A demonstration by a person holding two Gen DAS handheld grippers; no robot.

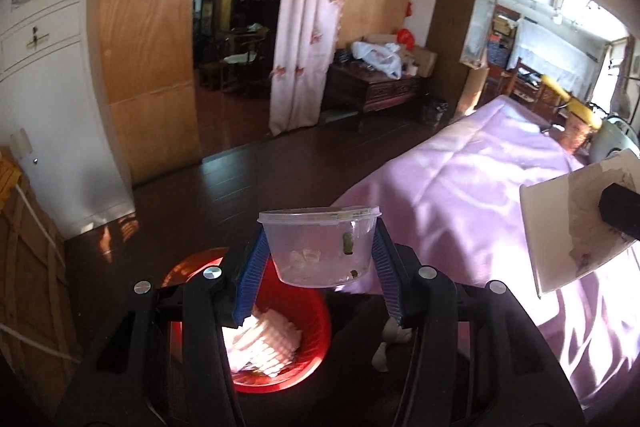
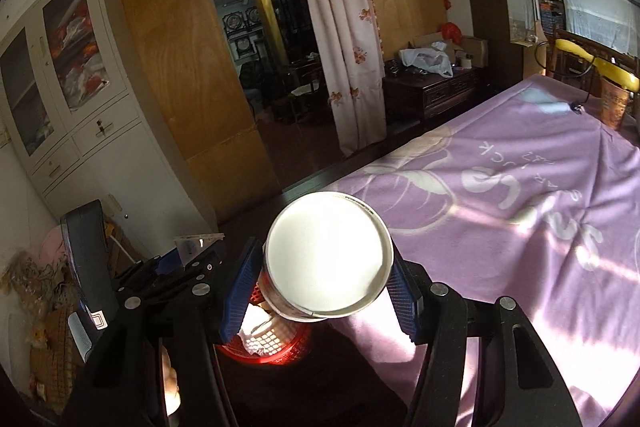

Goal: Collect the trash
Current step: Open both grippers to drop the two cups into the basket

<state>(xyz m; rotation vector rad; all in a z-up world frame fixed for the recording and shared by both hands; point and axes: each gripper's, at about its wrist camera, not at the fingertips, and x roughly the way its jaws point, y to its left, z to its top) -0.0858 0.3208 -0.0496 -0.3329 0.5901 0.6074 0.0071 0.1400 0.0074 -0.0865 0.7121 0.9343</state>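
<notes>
My left gripper [image 1: 320,267] is shut on a clear plastic tub [image 1: 320,247] with food scraps stuck inside; its blue pads press on both sides. Below it on the dark floor stands a red basket [image 1: 316,311] holding crumpled white paper [image 1: 268,343]. My right gripper [image 2: 324,279] is shut on a white paper cup [image 2: 326,259], whose flat bottom faces the camera. That cup [image 1: 576,219] also shows at the right edge of the left wrist view, above the bed. The red basket [image 2: 296,343] lies under the cup, partly hidden. The left gripper's body [image 2: 192,267] with the tub's rim shows at left.
A bed with a purple blanket [image 2: 520,211] fills the right side. A white cabinet [image 2: 80,107] and wooden sliding panels [image 2: 188,67] stand at left, with a flowered curtain [image 2: 348,47] and a dark low chest [image 2: 432,91] behind. Dark wooden floor [image 1: 248,187] lies between.
</notes>
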